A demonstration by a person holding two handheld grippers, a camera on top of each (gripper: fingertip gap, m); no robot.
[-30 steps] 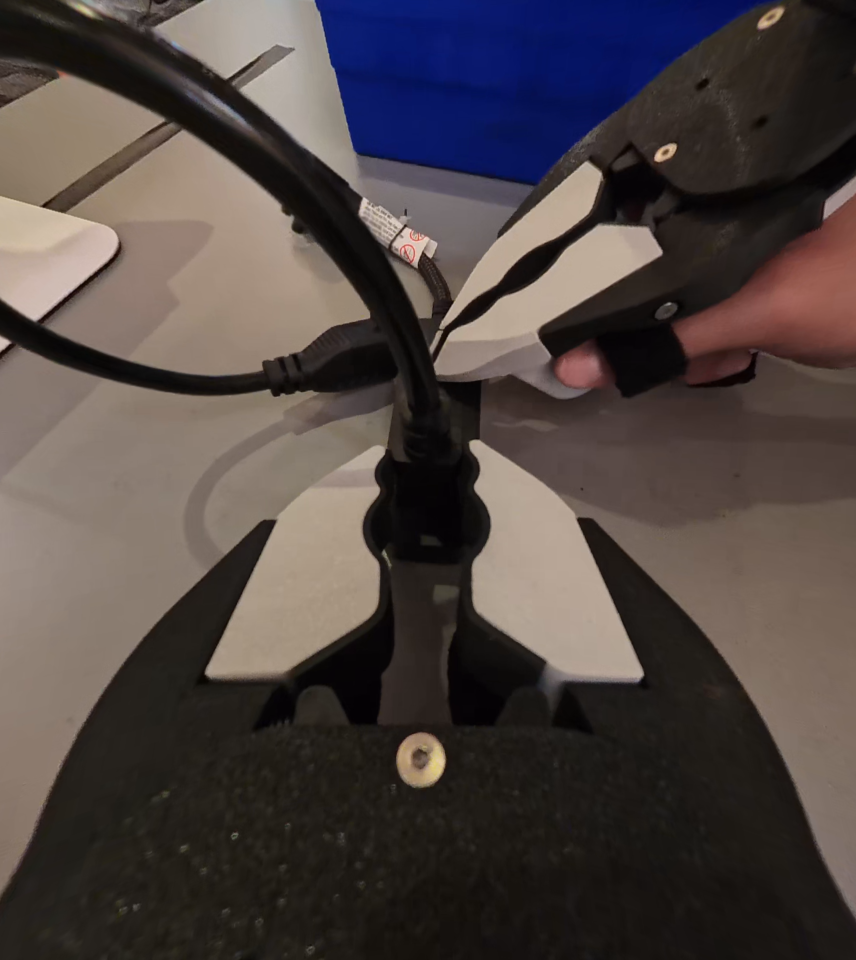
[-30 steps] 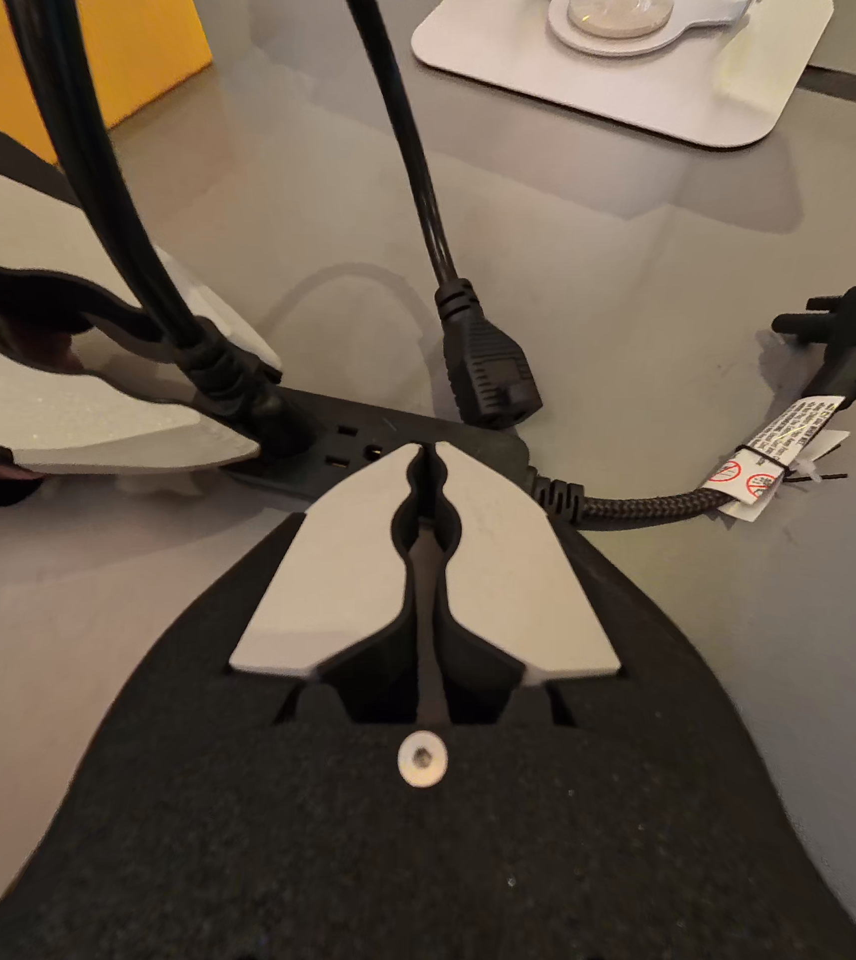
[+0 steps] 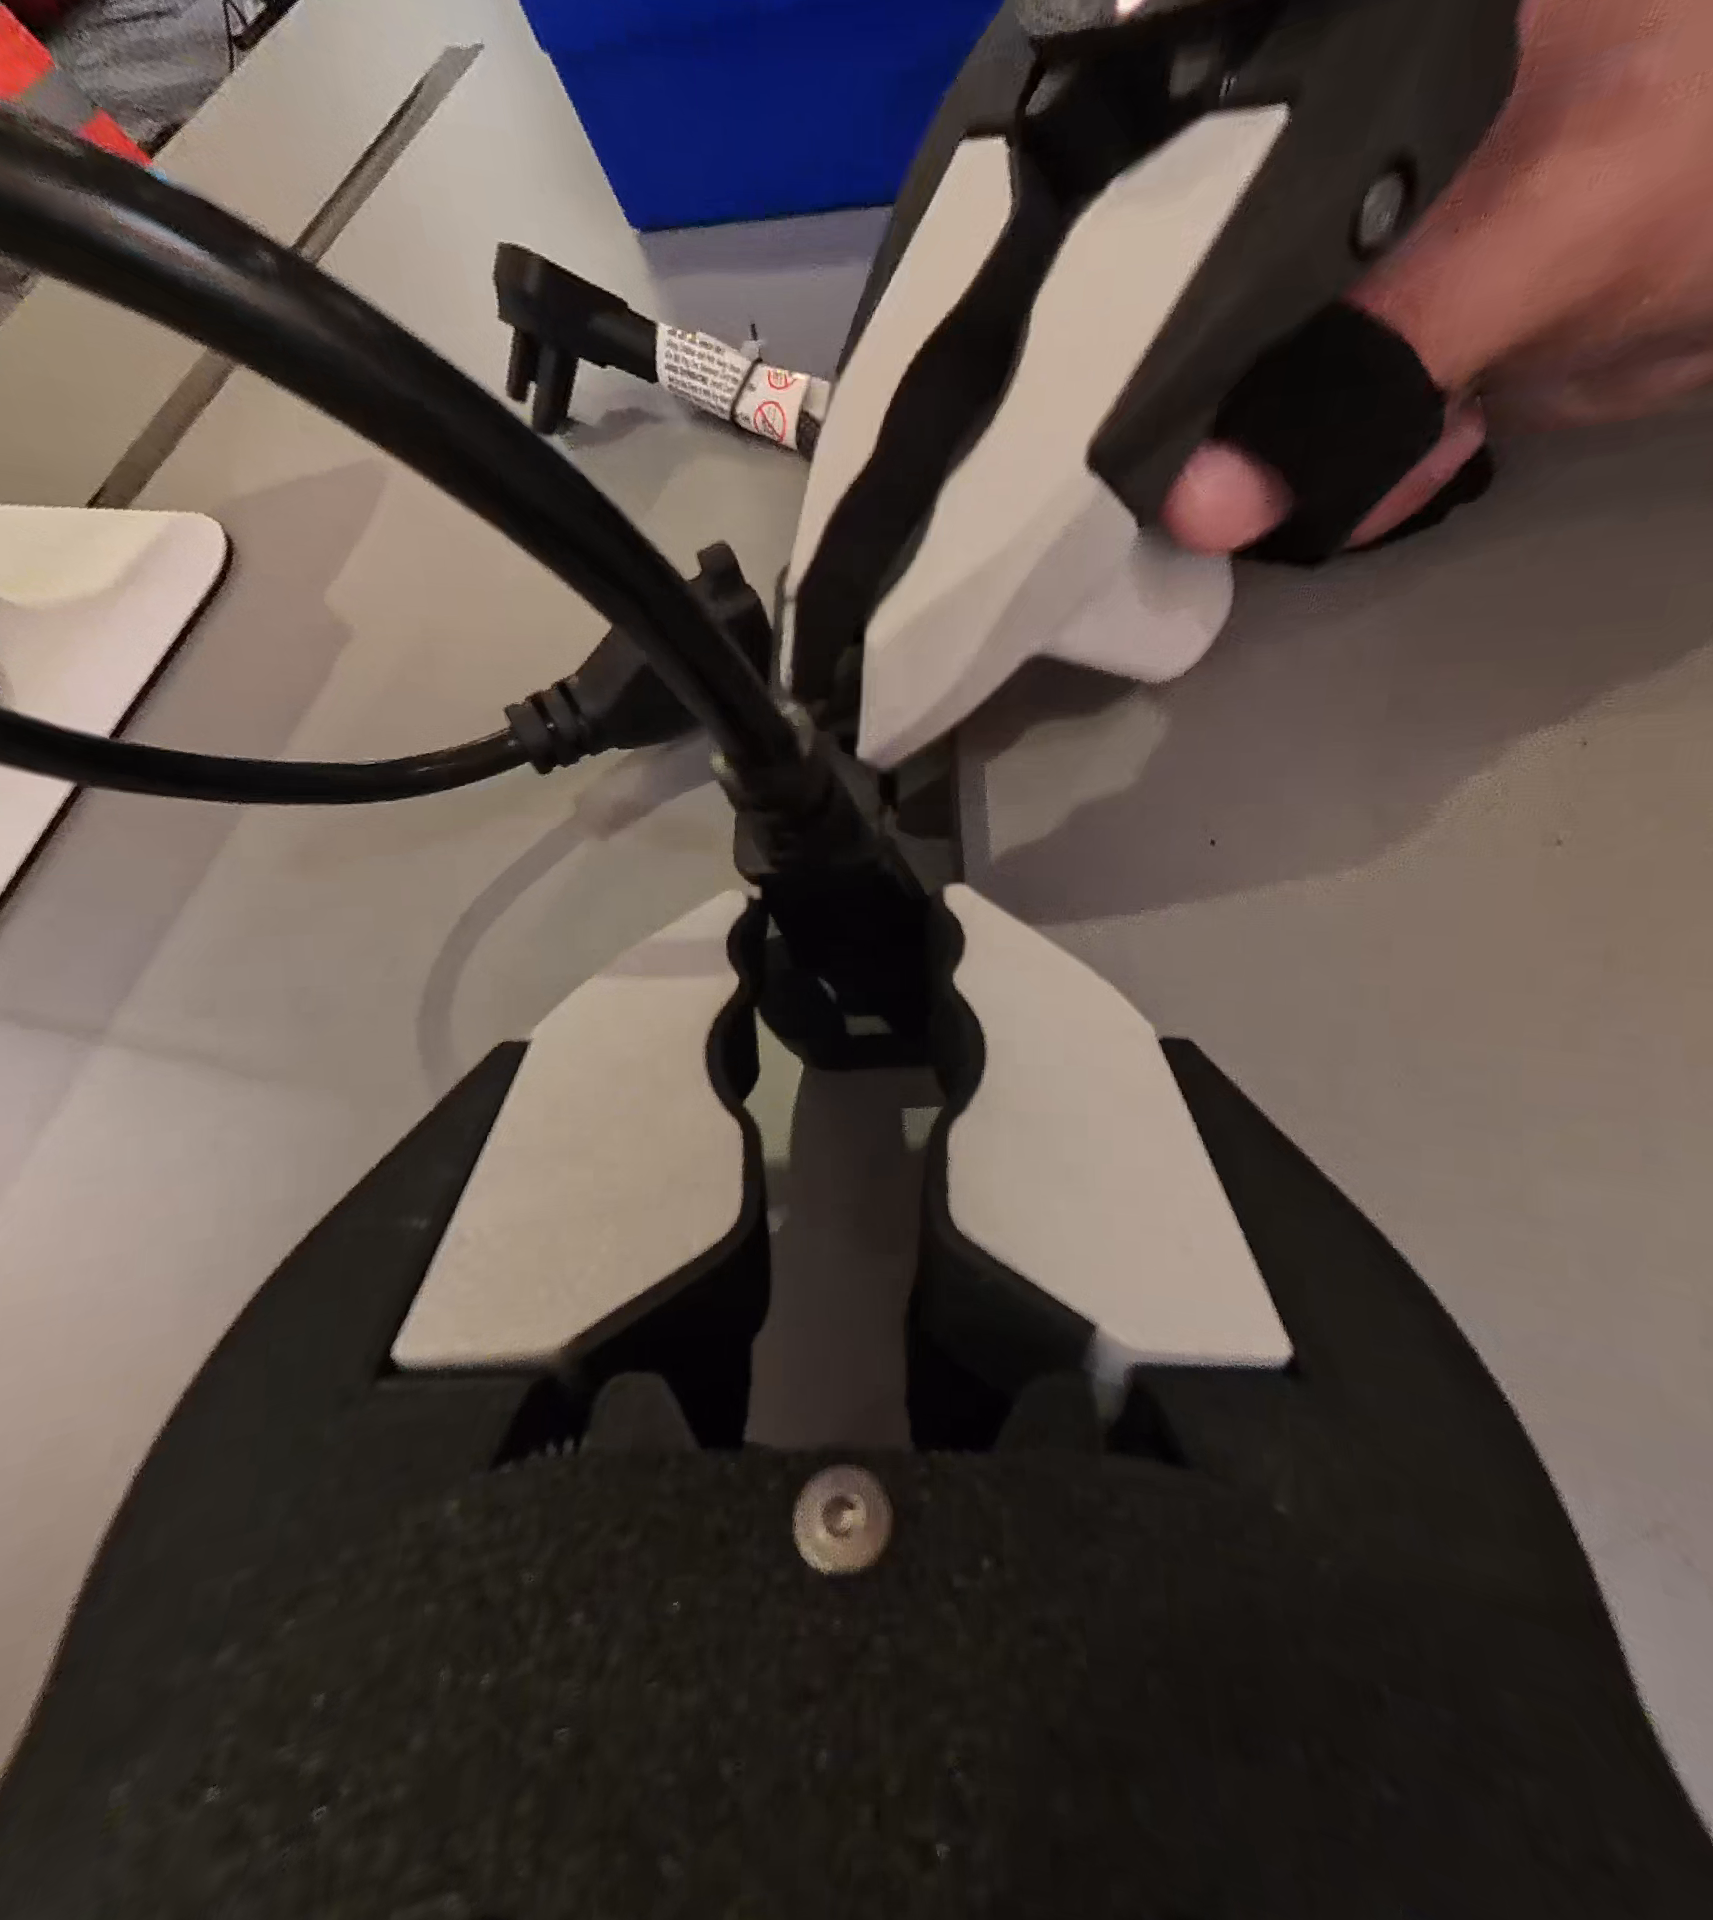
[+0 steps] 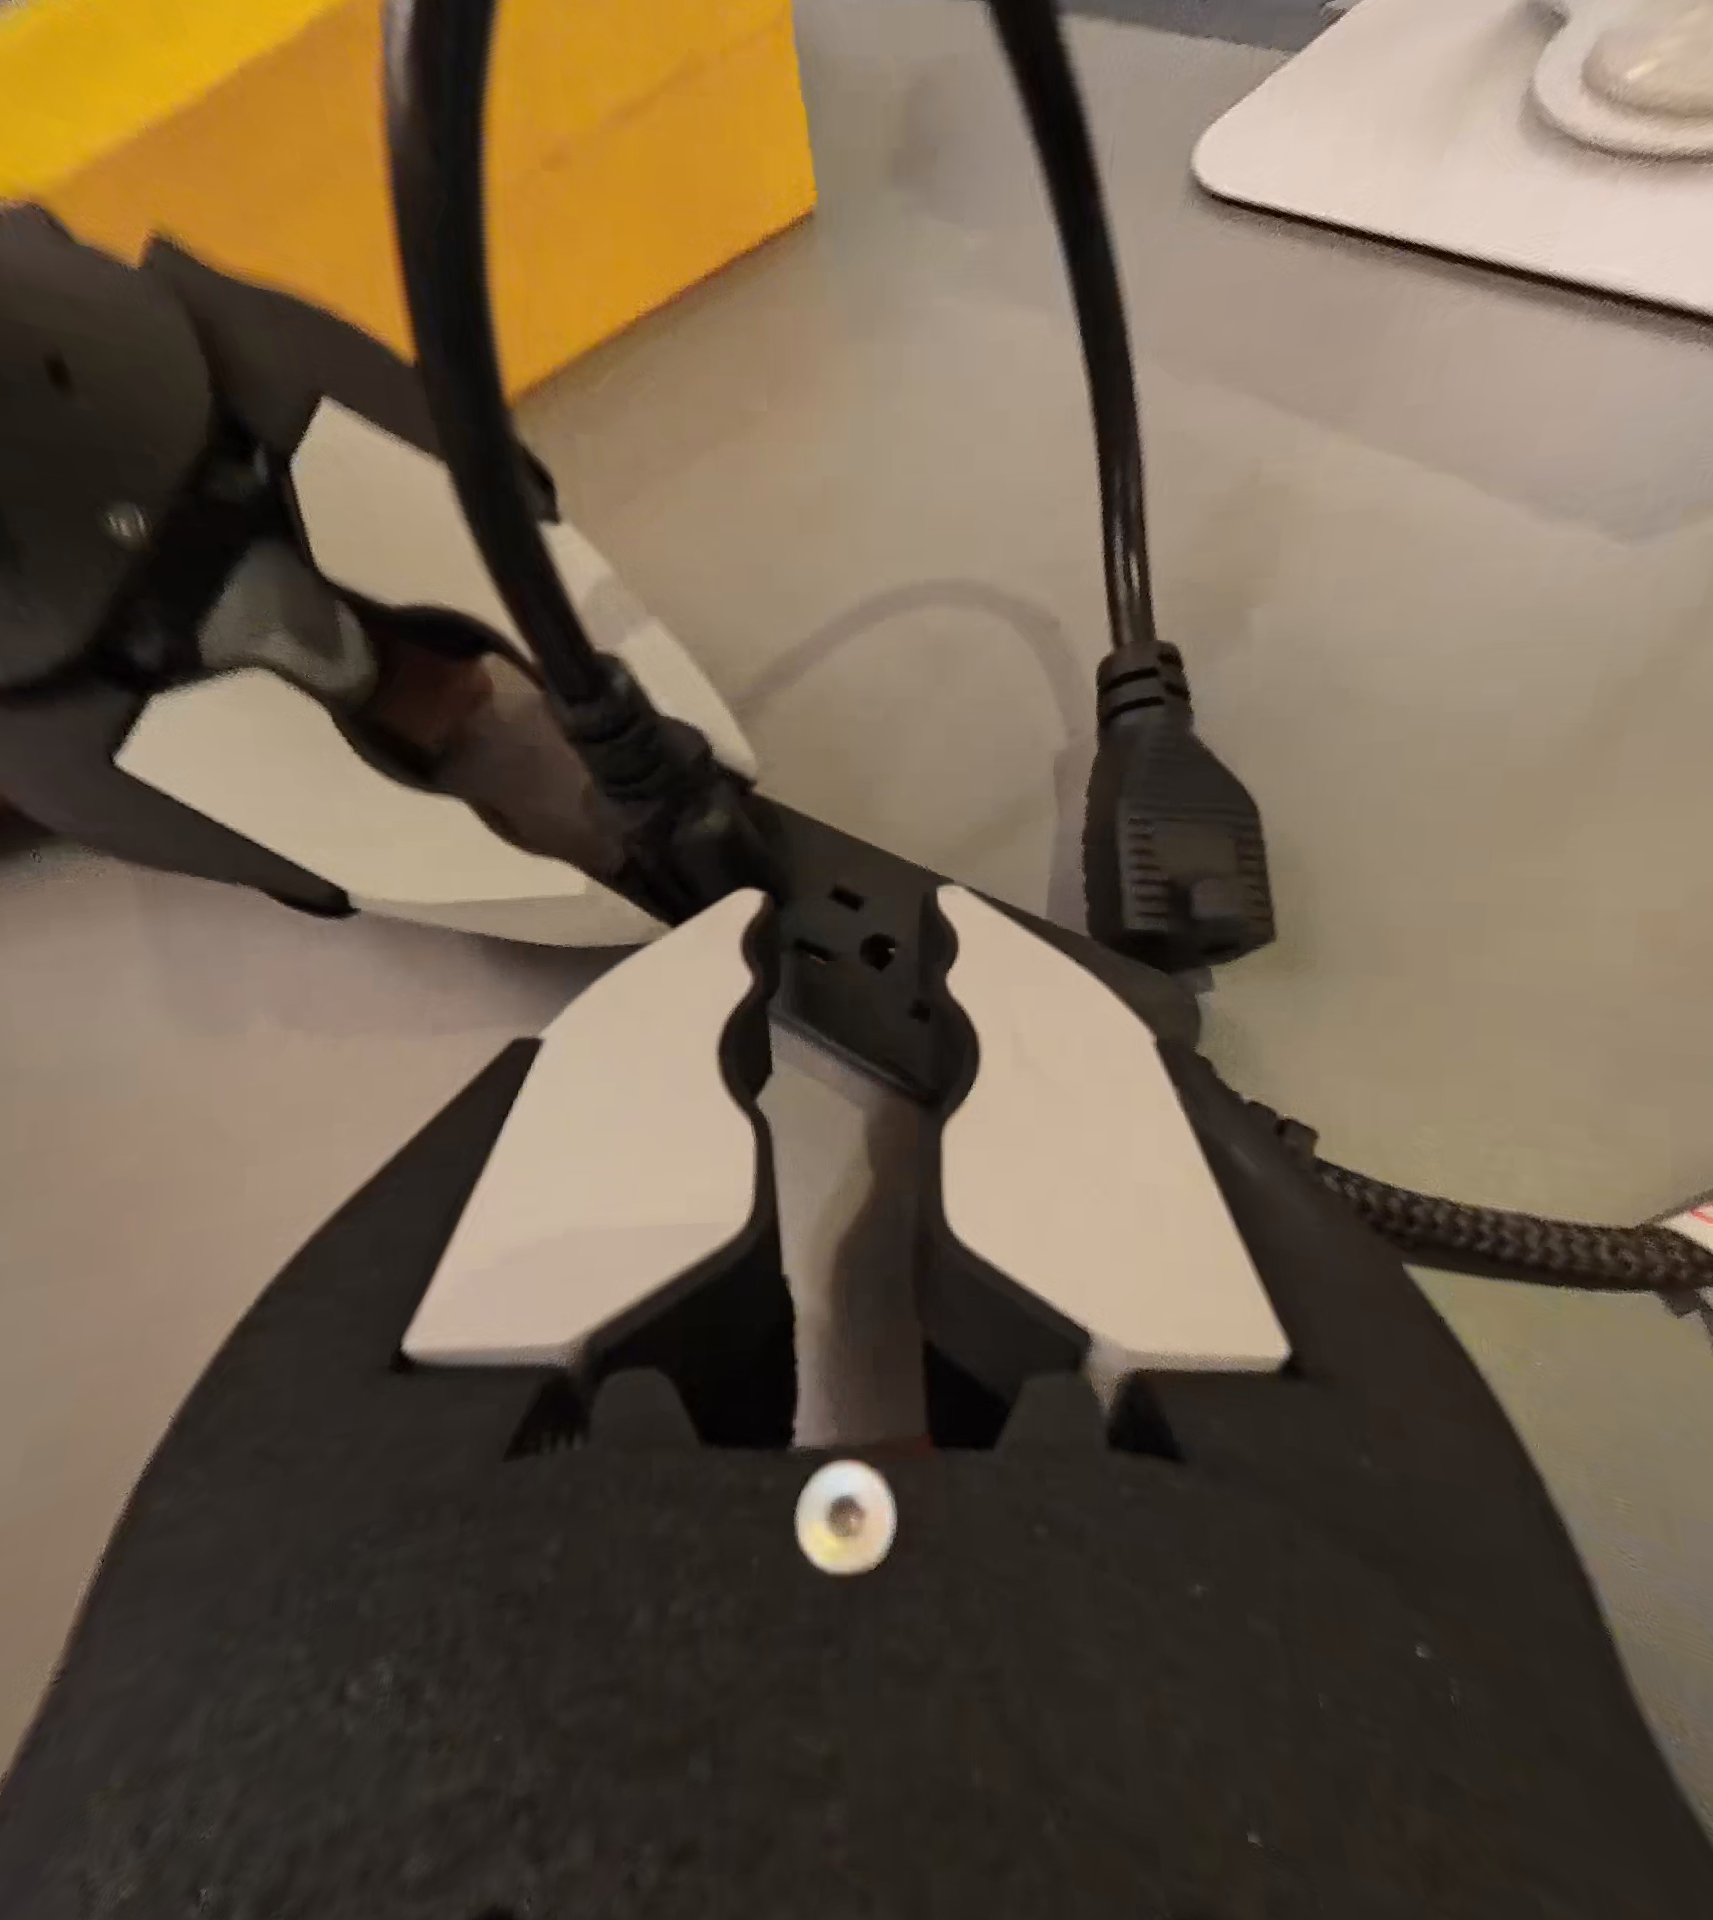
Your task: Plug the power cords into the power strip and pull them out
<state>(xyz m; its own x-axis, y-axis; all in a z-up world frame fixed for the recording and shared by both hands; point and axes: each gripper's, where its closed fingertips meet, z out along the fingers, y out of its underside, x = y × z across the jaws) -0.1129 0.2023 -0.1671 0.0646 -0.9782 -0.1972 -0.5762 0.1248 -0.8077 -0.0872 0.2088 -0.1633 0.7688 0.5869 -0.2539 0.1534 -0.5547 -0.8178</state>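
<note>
A black power strip [image 4: 852,966] lies on the grey table. My right gripper [image 4: 850,914] is shut on it, one finger on each side of its near end, with free sockets showing between them. My left gripper [image 3: 847,914] is shut on a black plug [image 3: 821,831] that stands tilted at the strip's [image 3: 930,816] far socket. I cannot tell whether its prongs are seated. The plug's cord [image 3: 364,364] loops up and left to a loose connector [image 4: 1174,842] on the table beside the strip. The left gripper [image 4: 686,842] also shows in the right wrist view.
The strip's braided cable [image 4: 1506,1236] runs right to its own tagged plug [image 3: 561,322]. A blue bin [image 3: 758,104] stands behind, a yellow box [image 4: 416,156] at the far left, and a white base plate [image 4: 1506,187] at the back. A hand [image 3: 1610,260] holds the right gripper. Only a small space, under 4 cm, lies between the two pairs of fingers. It is some 4 centimetres from my right tips to the loose connector [image 4: 1174,842].
My right gripper, shut above the strip before, now has its fingers apart around the strip. My left gripper has tilted with the plug, and both views have shifted.
</note>
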